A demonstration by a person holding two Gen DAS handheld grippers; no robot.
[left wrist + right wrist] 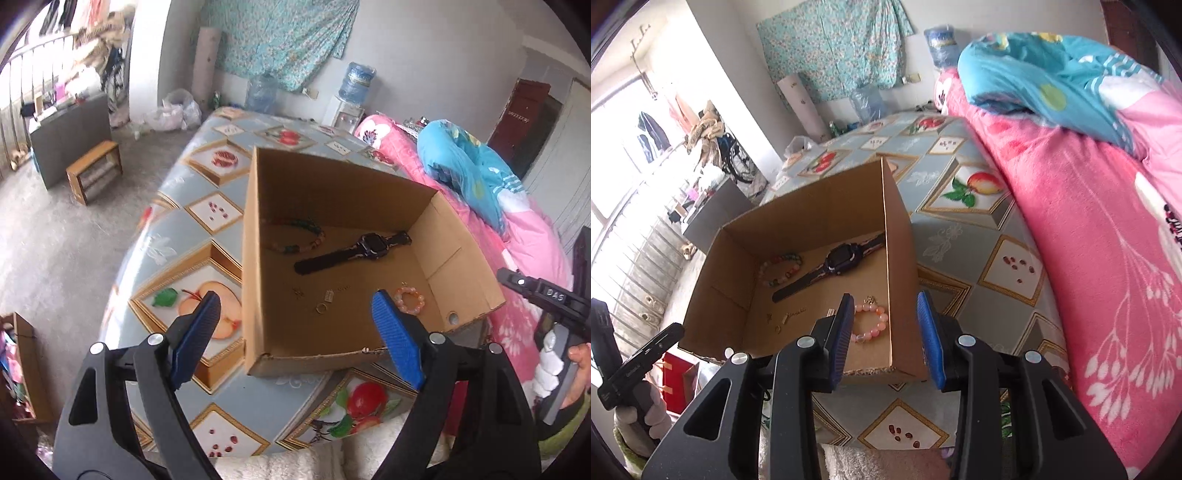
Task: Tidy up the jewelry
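A cardboard box (343, 258) on the bed holds a black watch (354, 251), with its strap end cut off by the wall in the right view. The pink bead bracelet (870, 324) is partly hidden behind a finger. The tiny ring (321, 307) is hard to make out. The left gripper (295, 332) is spread wide and empty; the right gripper (886, 332) is partly parted and empty.

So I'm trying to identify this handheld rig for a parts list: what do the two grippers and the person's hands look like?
Both the left gripper and the right gripper have glossy black angular arms with silver round pivot screws and flat, ribbed blue finger pads. Seen from the left wrist view, the right gripper's black body carries small white lettering. Each hand wears a white and grey glove.
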